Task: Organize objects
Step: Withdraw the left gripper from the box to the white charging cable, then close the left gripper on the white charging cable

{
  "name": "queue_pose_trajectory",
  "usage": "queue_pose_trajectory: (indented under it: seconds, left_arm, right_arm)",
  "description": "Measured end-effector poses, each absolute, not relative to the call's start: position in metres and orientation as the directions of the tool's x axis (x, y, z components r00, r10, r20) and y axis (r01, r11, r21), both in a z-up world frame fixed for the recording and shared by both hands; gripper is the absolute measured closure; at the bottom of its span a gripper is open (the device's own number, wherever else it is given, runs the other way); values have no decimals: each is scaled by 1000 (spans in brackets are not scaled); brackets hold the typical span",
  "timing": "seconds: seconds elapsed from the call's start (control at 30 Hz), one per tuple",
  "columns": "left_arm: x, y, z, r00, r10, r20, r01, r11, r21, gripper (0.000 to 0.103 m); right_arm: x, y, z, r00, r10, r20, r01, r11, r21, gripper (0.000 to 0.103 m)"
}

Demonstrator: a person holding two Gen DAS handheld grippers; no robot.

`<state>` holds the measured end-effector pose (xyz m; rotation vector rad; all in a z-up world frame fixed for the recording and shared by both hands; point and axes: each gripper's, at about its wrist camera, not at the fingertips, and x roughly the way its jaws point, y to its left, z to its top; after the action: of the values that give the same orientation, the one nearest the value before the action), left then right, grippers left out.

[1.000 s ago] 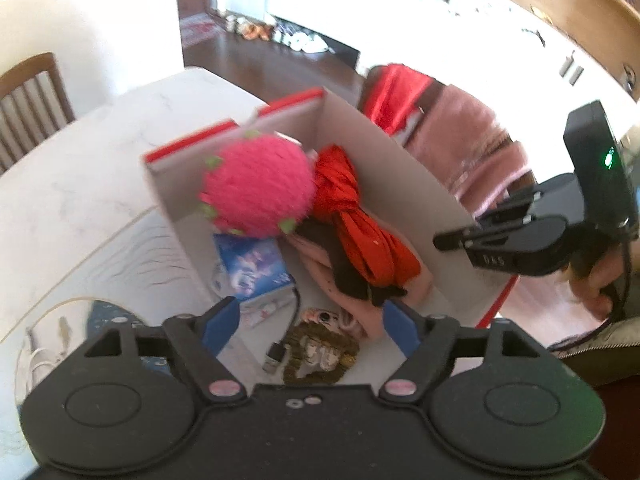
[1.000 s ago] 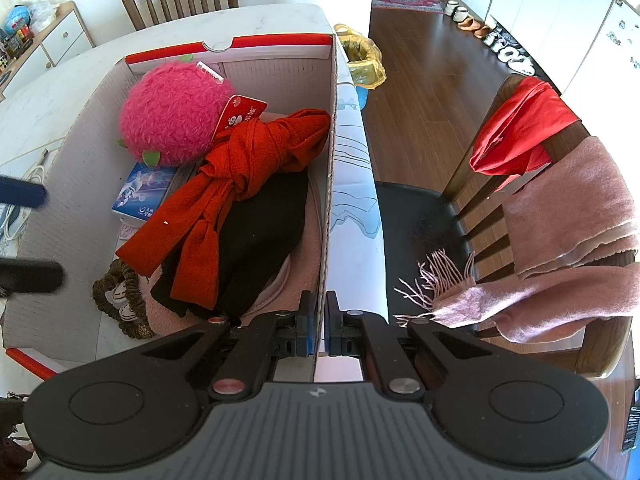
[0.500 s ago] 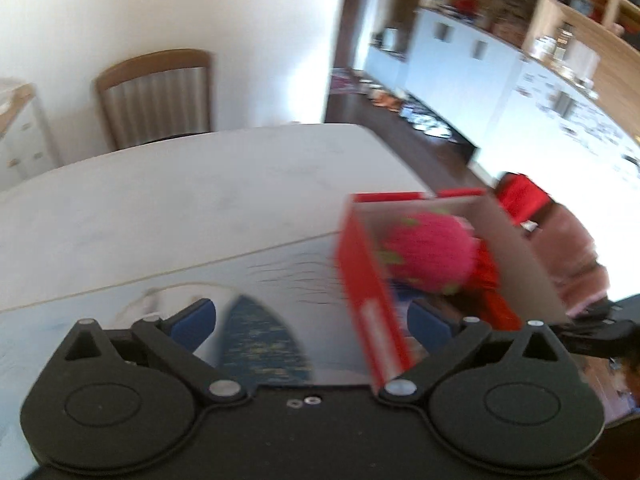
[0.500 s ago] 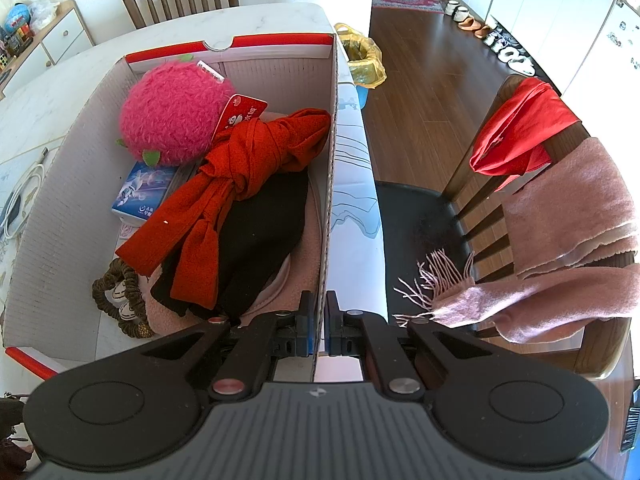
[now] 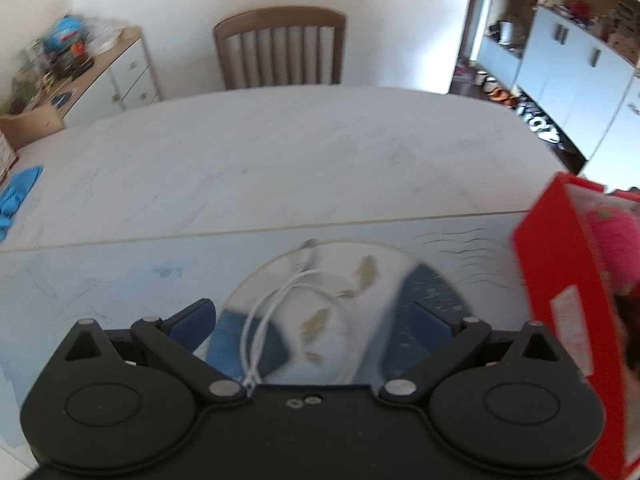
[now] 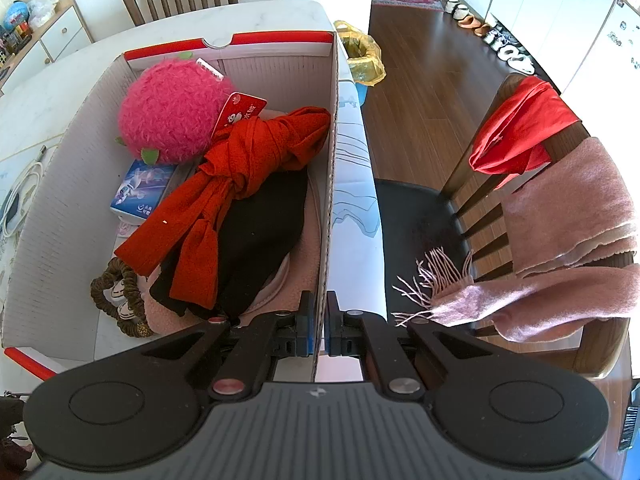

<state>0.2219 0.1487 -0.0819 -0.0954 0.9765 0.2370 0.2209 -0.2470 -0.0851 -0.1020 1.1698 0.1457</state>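
A red and white cardboard box (image 6: pixel 56 216) stands on the table and holds a pink fuzzy plush (image 6: pixel 172 116), a red scarf (image 6: pixel 240 176), a black cloth (image 6: pixel 260 240), a blue packet (image 6: pixel 142 194) and a brown hair tie (image 6: pixel 120 300). My right gripper (image 6: pixel 318 320) is shut on the box's right wall. My left gripper (image 5: pixel 312 320) is open and empty above a white cable (image 5: pixel 272 312) on the blue printed mat (image 5: pixel 120 280). The box's red side (image 5: pixel 560 280) is at the right edge of the left wrist view.
A chair (image 6: pixel 500 184) to the right of the table carries a pink scarf (image 6: pixel 560 232) and a red cloth (image 6: pixel 520 128). Another chair (image 5: pixel 280 48) stands at the table's far side. A blue cloth (image 5: pixel 16 196) lies at the table's left. A yellow bin (image 6: pixel 364 60) stands on the floor.
My left gripper has left the box and swung left over the mat and white cable. The right gripper has not moved and keeps hold of the box wall.
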Motion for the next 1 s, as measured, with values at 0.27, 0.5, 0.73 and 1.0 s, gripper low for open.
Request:
queue_pose_trajectory:
  seconds: [0.27, 0.5, 0.73, 1.0]
  left_arm:
    - [219, 175, -121, 471, 200, -859, -290, 955, 63, 2]
    - [222, 187, -136, 439, 206, -874, -304, 950, 72, 19]
    - [221, 189, -143, 425, 185, -886, -295, 954, 58, 38]
    - [222, 192, -144, 430, 139, -892, -297, 955, 6, 58]
  right_arm:
    - [220, -248, -86, 381, 60, -923, -165, 986, -3, 99]
    - [219, -250, -86, 374, 58, -926, -163, 987, -4, 99]
    - [219, -250, -87, 372, 55, -927, -162, 987, -7, 99]
    - [220, -249, -87, 372, 55, -927, -163, 987, -7, 99]
